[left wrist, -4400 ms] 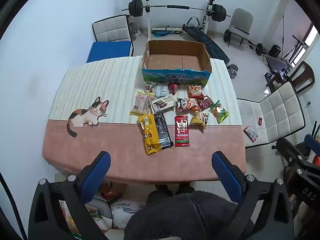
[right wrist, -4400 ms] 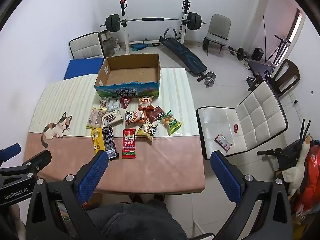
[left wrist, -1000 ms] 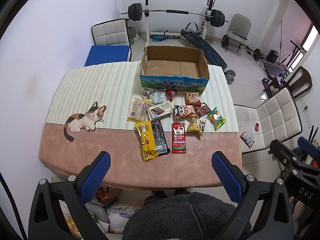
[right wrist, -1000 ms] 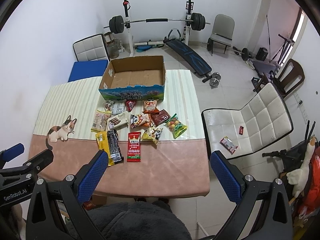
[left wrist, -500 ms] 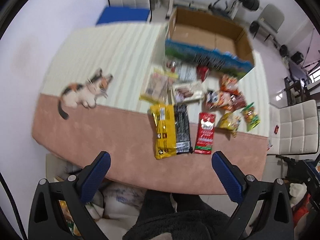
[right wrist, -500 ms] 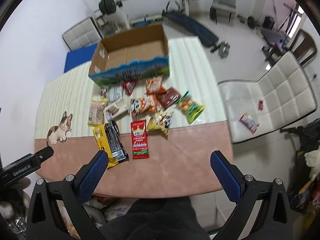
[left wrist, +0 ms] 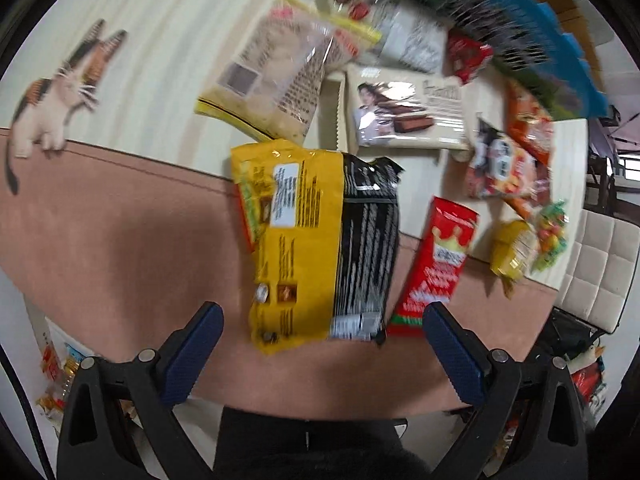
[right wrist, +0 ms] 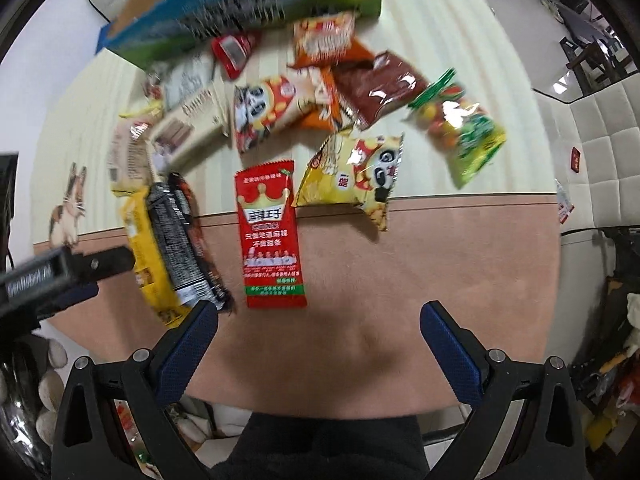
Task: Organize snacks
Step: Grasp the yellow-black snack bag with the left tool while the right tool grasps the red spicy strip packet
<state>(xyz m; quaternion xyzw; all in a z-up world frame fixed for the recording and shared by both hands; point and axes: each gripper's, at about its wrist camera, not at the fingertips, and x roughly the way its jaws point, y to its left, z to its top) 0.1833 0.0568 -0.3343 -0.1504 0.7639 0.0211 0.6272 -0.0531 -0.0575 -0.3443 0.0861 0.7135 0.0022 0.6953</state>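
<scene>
My worry is a double pick: ahead of my left gripper the yellow-and-black packet lies with its edge touching the red sachet, so a pinch taken too far toward the right finger could drag both. The film looks slippery, and I judge a flat pack like this may slide on the table rather than rise into the jaws. Both views are smeared with motion, so my aim is uncertain. The left jaws stand wide apart, empty, touching nothing, the packet just beyond the tips. My right gripper is likewise spread wide and empty, the red sachet just ahead toward its left finger. The box sits far beyond, behind the other snacks.
</scene>
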